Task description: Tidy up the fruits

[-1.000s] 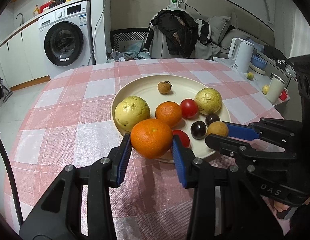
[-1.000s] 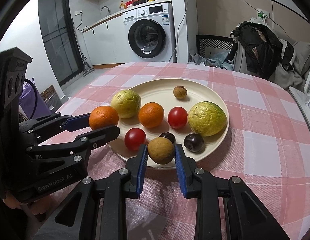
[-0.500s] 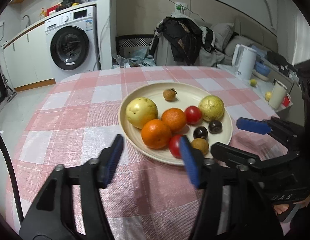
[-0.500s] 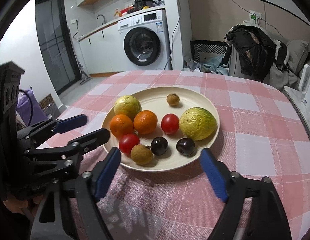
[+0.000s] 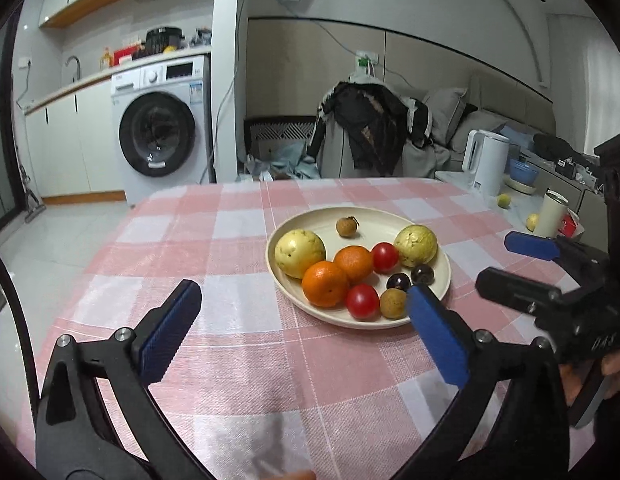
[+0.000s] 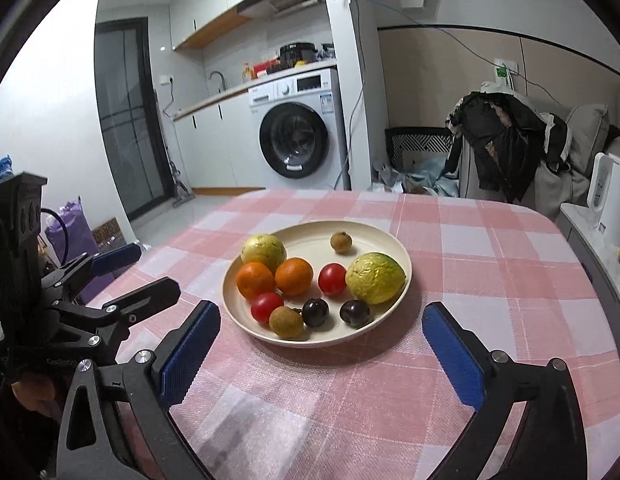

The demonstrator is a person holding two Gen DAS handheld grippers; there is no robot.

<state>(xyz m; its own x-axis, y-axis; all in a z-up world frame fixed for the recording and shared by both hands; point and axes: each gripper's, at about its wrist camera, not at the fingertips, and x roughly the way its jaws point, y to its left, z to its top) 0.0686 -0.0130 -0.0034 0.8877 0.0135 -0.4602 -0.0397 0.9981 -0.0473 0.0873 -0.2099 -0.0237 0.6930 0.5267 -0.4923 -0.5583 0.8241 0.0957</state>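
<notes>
A cream plate [image 5: 390,220] [image 6: 310,236] on the pink checked tablecloth holds several fruits: two oranges [image 5: 325,283] [image 6: 254,280], two yellow-green guavas [image 5: 299,253] [image 6: 374,283], two red tomatoes [image 5: 362,301] [image 6: 332,279], two dark plums [image 6: 354,313], and two brown longans [image 5: 392,303] [image 6: 286,322]. My left gripper [image 5: 305,332] is open and empty, held back from the plate's near rim. My right gripper [image 6: 322,350] is also open and empty, in front of the plate. Each gripper appears at the edge of the other's view.
The round table [image 5: 213,240] has bare cloth left of the plate. A white kettle [image 5: 486,168], a cup [image 5: 552,214] and loose small fruits sit on a side counter at right. A washing machine [image 6: 297,136] and a chair draped with clothes [image 6: 506,140] stand behind.
Both grippers let go of their fruit, the left an orange and the right a longan, opened wide and pulled back from the plate. Both fruits now rest on the plate.
</notes>
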